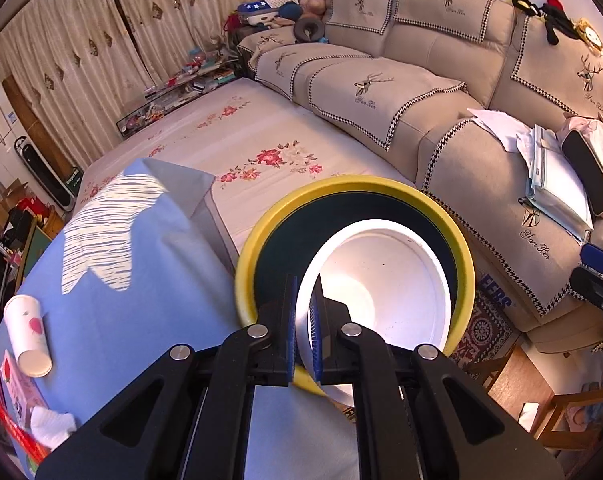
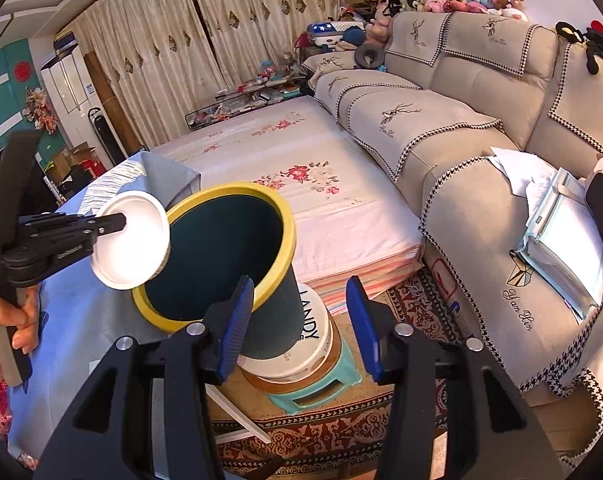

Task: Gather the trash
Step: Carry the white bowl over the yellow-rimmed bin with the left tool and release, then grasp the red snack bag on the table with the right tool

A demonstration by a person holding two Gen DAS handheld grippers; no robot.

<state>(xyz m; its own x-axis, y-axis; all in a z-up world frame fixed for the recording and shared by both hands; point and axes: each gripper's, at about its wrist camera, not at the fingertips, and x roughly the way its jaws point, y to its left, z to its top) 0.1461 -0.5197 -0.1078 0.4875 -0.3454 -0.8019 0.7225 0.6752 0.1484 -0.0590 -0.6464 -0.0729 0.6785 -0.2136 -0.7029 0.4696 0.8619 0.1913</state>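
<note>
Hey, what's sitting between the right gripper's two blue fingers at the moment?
Nothing is gripped. In the right wrist view the right gripper stands open, and through the gap you see the dark bin's side with the white bucket under it.

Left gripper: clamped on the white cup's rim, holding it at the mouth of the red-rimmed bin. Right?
Not quite: the bin has a yellow rim, not red, as the right wrist view shows. Otherwise yes: left gripper is clamped on the white cup at its mouth.
</note>
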